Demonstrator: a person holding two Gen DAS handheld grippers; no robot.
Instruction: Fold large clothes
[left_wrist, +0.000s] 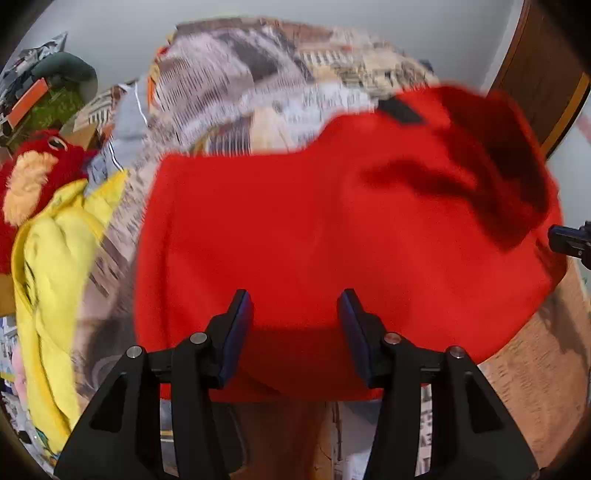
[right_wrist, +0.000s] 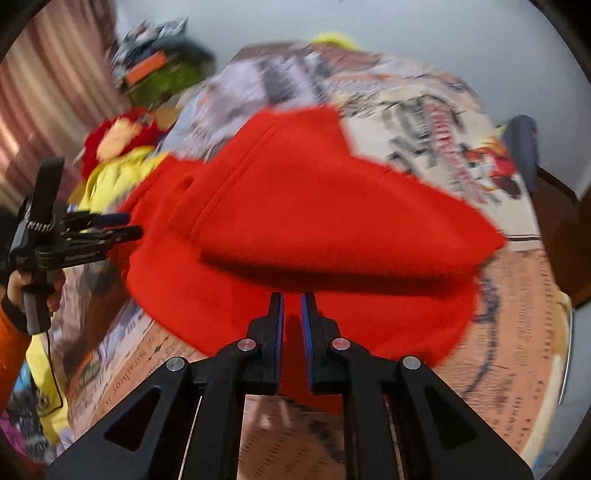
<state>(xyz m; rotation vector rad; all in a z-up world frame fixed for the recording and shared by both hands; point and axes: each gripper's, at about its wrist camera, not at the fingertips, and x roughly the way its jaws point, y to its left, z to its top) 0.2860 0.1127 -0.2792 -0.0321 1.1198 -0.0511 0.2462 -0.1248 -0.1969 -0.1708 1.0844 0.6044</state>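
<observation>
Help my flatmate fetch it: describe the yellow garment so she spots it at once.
Start at the patterned bedspread with the big red garment spread across it. Look along the bed's edge beside that, below the red plush toy. The yellow garment is the crumpled bright one, the only yellow thing there.

garment (left_wrist: 295, 229) on bedspread (left_wrist: 258, 74), jacket (left_wrist: 55, 258) left.

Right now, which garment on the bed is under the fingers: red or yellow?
The red garment, spread flat mid-bed before both grippers. The yellow garment lies crumpled at the bed's left edge, beside the red plush toy.
</observation>
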